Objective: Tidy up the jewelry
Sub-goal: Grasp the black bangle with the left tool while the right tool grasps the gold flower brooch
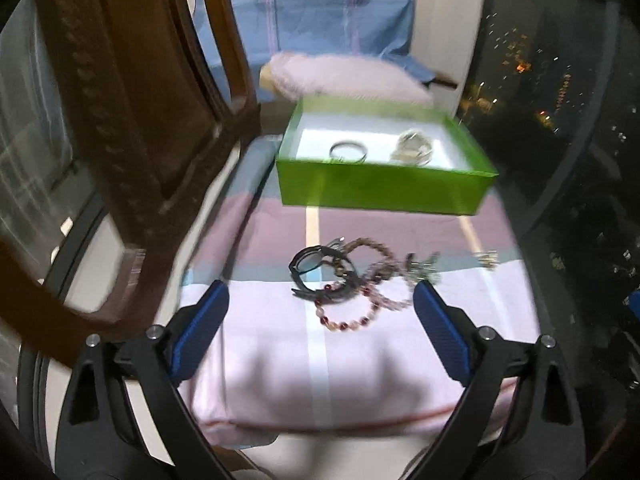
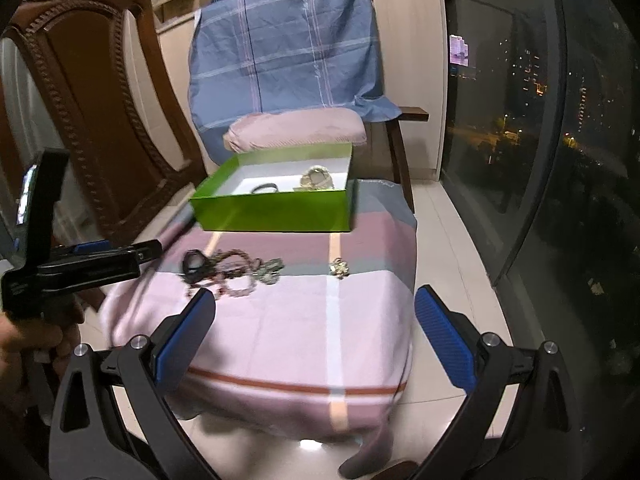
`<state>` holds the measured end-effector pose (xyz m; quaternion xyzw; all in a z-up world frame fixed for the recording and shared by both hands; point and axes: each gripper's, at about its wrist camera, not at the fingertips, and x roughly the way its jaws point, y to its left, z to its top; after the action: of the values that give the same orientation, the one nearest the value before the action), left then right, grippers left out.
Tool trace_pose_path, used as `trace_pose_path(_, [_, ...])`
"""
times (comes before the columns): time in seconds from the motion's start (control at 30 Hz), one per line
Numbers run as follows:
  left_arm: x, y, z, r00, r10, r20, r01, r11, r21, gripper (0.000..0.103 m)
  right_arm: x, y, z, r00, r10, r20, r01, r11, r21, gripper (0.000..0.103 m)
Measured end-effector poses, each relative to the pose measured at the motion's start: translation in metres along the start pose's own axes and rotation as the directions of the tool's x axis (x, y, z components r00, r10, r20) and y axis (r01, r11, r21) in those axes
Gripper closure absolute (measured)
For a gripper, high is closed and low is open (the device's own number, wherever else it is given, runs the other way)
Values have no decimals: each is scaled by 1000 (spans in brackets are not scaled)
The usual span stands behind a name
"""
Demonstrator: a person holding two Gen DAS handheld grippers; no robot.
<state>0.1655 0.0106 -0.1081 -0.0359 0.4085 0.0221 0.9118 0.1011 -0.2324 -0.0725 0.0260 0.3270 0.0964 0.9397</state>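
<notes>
A green box (image 1: 380, 190) (image 2: 272, 210) with a white inside stands at the far end of a cloth-covered table (image 1: 280, 360) (image 2: 300, 328). It holds a dark bangle (image 1: 348, 151) (image 2: 265, 188) and a pale bracelet bundle (image 1: 412, 148) (image 2: 317, 179). A heap of jewelry lies mid-table: a black watch (image 1: 316, 268) (image 2: 194, 265), beaded bracelets (image 1: 356, 312) (image 2: 236, 276), a silvery piece (image 1: 422, 266) (image 2: 271, 270). A small gold piece (image 1: 486, 259) (image 2: 339, 268) lies apart to the right. My left gripper (image 1: 320, 304) is open just before the heap; it also shows in the right wrist view (image 2: 120, 256). My right gripper (image 2: 316, 308) is open and empty.
A carved brown wooden chair (image 1: 132, 120) (image 2: 92, 112) stands close on the left. A chair draped in blue cloth (image 2: 284, 56) with a pink cushion (image 2: 296, 128) sits behind the box. A dark window (image 2: 540, 140) runs along the right. Tiled floor surrounds the table.
</notes>
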Motion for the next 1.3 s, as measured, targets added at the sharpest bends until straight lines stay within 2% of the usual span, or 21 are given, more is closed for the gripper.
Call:
trace_pose_path(0.1, [42,5,5,998,10,-67,-12,1000,-26,23,33,-9,6,999,-11,-33,11,1000,4,6])
trace_pose_path(0.23, [73,11,8,994,18,-108,-23,999,-44,24,73,-12,15,999,-34,-43,33,999,-18,7])
trace_pose_path(0.37, [94,17,10,990,13,-142,-22,998,-63,25,126,-14,21,992,-58,-110,54,998,-35,17])
trace_pose_path(0.5, [108,21,7,984,-12,-179,-2,997,-83,35,161,-11,23,983,-80,-168,72,996,-52,28])
trace_pose_path(0.6, [116,23,6,982,-22,-188,6,996,-89,46,182,-9,18,971,-70,-229,58,997,-59,46])
trace_pose_path(0.67, [115,22,5,984,-11,-179,-2,997,-72,58,192,-6,14,963,-50,-264,34,997,-67,71])
trace_pose_path(0.7, [114,25,5,985,-29,-172,16,997,-80,75,194,-4,12,960,-44,-276,25,997,-73,76])
trace_pose_path(0.73, [113,26,6,985,-38,-171,23,996,-87,83,194,-3,11,963,-45,-267,24,996,-83,82])
trace_pose_path(0.83, [105,30,7,989,-53,-140,42,996,-83,92,190,0,13,967,-22,-253,3,997,-77,82])
trace_pose_path(0.9, [90,30,9,994,-49,-97,44,997,-58,92,175,-1,17,975,-7,-221,-6,998,-61,82])
trace_pose_path(1.03, [37,28,12,998,-49,26,49,999,18,93,129,-2,27,991,20,-133,-27,998,-54,82])
trace_pose_path(1.3, [-93,33,-5,977,-130,169,124,991,45,93,4,2,31,996,80,30,-79,997,-21,82])
